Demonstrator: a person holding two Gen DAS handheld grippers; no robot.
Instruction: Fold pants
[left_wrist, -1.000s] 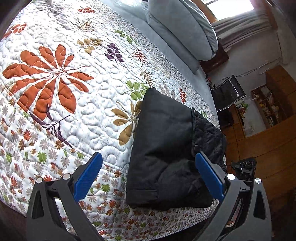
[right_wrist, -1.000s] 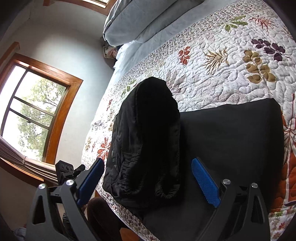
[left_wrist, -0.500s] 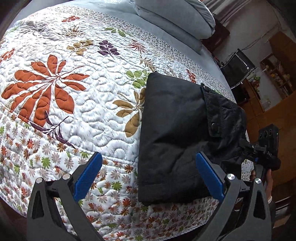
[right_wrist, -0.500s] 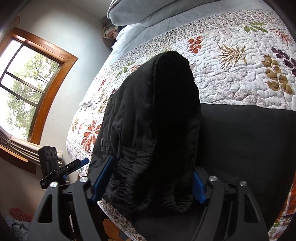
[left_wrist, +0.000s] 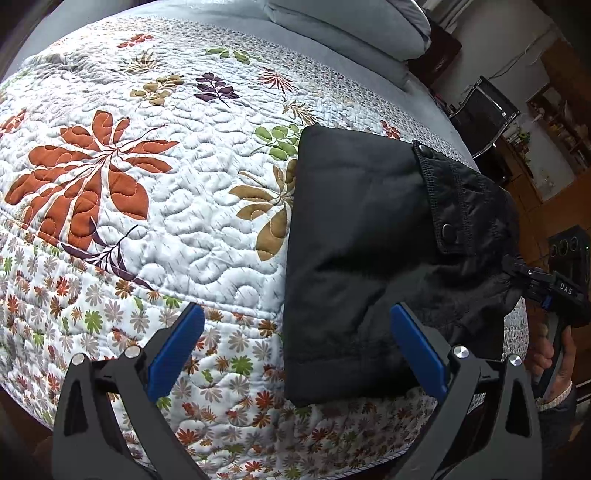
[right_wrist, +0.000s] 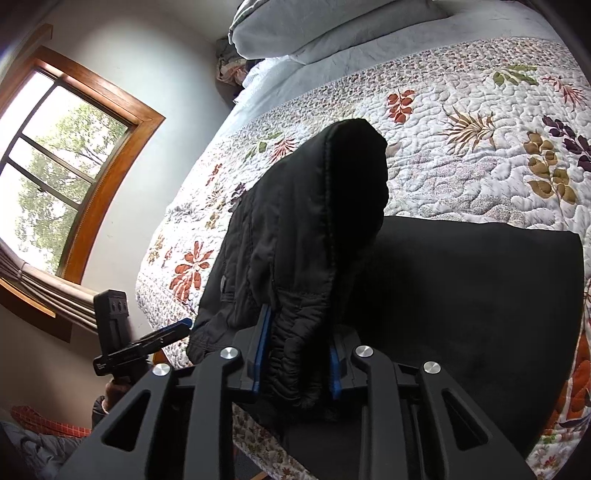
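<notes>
Quilted cotton, printed with orange and tan leaves, covered the bed (left_wrist: 155, 206), and the black pants (left_wrist: 354, 236) lay near its front right corner as a thick folded block with the waistband end draped over the bed's edge. At the left, the left gripper (left_wrist: 295, 343) hovered just above the quilt beside the block's near left edge, its blue jaws spread wide and holding nothing. Further right, a flap with 2 snap buttons (left_wrist: 448, 230) lay across the padded fabric. At the far right, the right gripper (right_wrist: 295, 354) had its jaws drawn narrow on the gathered elastic waistband (right_wrist: 299, 347), with the bunched cloth standing up in a hump beyond them. Judged from the puffed, stitched surface, the pants were soft, bulky and fairly light, likely springy enough to reopen after a fold and a little slick on the shell. The elastic waistband looked the firmest hold, being thick and ridged; the free left jaws would best pinch a corner of the doubled layers, taking all thicknesses together so that no single layer slid out.
</notes>
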